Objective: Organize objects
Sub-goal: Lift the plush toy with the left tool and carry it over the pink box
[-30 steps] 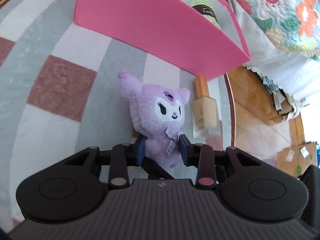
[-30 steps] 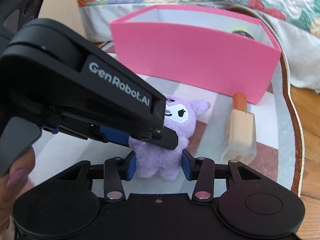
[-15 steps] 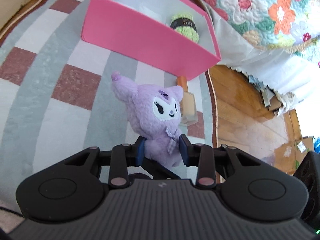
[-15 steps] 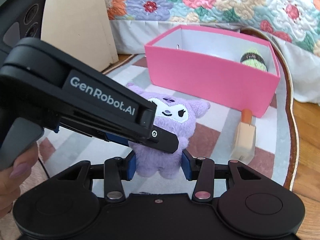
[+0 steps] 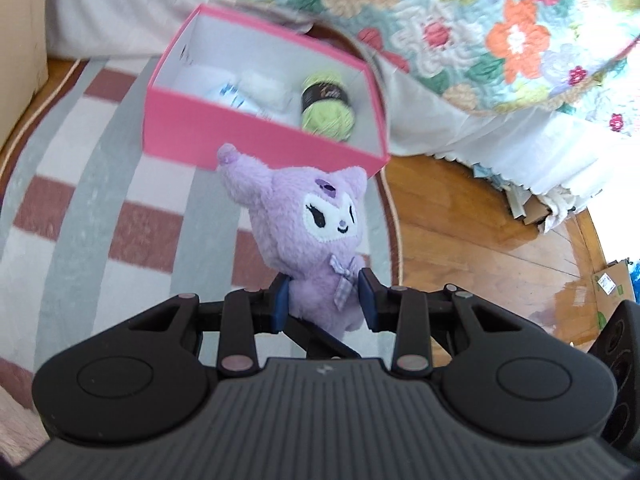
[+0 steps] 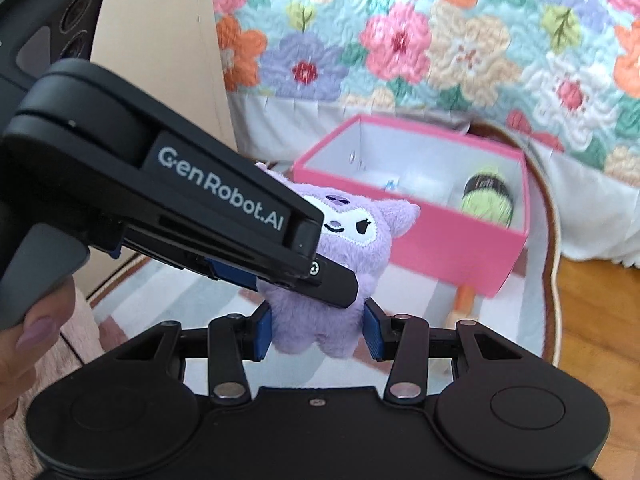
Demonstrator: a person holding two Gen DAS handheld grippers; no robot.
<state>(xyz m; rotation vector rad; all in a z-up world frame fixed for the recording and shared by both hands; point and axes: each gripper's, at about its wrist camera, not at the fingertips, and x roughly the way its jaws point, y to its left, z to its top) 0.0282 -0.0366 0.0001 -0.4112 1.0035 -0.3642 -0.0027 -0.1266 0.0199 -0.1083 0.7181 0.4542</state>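
A purple plush toy is held upright in the air above the rug, in front of the pink box. My left gripper is shut on its lower body. My right gripper is shut on the same plush, with the left gripper's body crossing over it in the right wrist view. The pink box is open-topped and holds a green yarn ball and white items. A beige foundation bottle lies on the rug by the box's near corner.
A checked grey, white and red rug covers the floor, with wooden floor to the right. A bed with a floral quilt stands behind the box. A cardboard box stands at the left.
Both grippers have lifted the plush up off the rug. The pink box now appears lower and farther away, so its inside is visible.
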